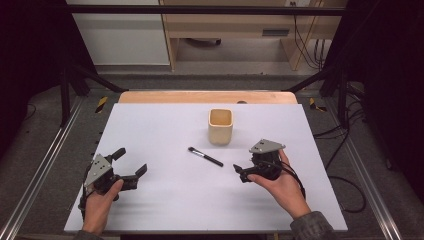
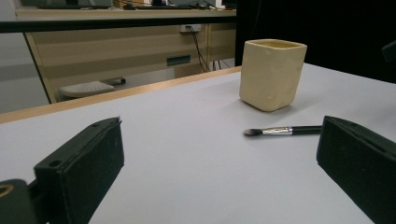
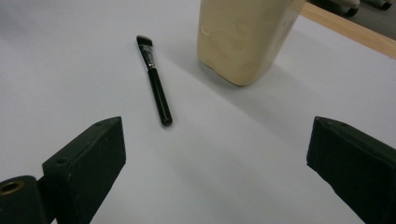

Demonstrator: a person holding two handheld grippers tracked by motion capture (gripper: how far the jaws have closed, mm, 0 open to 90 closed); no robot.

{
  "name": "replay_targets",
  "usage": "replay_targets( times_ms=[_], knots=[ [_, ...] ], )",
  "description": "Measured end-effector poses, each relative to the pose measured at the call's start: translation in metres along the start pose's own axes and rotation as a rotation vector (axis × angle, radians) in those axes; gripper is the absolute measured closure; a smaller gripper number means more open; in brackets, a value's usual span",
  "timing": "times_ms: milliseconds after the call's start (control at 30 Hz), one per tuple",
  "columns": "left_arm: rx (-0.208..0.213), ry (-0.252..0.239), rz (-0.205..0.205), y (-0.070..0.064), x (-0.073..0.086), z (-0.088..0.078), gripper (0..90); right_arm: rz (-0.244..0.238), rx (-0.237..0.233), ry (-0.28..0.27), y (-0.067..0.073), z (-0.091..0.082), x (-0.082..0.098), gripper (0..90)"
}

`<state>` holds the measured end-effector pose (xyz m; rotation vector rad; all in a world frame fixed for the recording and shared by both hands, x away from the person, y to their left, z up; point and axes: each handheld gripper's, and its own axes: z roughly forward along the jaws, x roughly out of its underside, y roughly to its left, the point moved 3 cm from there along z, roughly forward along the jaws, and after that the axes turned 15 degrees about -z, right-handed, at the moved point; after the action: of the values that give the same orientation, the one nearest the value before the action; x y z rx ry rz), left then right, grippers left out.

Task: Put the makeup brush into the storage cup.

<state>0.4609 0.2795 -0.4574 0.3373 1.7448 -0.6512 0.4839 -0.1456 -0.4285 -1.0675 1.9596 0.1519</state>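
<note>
Brush (image 3: pixel 154 84) | flat, ahead of right gripper (image 3: pixel 215 154) | jaws apart, probably untouched

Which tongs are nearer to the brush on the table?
Right. The right tongs sit just beyond the handle end of the brush; the left tongs are farther away, on its bristle side.

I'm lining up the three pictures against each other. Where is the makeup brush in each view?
High view: the makeup brush lies mid-table, below-left of the cream cup.
Left gripper view: brush right of centre, below the cup.
Right gripper view: brush upper left of centre, left of the cup.
Shared landmark: the cream cup.
</note>
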Motion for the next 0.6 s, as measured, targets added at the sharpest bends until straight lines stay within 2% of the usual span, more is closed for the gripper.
replay_targets(
  times_ms=[67, 167, 600],
  knots=[
    [-0.001, -0.003, -0.002, 0.001, 0.000, 0.000, 0.4, -0.005, -0.017, 0.020, -0.002, 0.003, -0.005, 5.0],
    [-0.002, -0.005, -0.004, 0.002, -0.001, -0.001, 0.4, -0.042, -0.034, 0.051, -0.004, 0.010, -0.013, 5.1],
    [-0.001, -0.003, -0.001, 0.001, -0.001, 0.000, 0.4, -0.094, -0.127, 0.117, -0.001, 0.037, -0.030, 5.5]
  ],
)
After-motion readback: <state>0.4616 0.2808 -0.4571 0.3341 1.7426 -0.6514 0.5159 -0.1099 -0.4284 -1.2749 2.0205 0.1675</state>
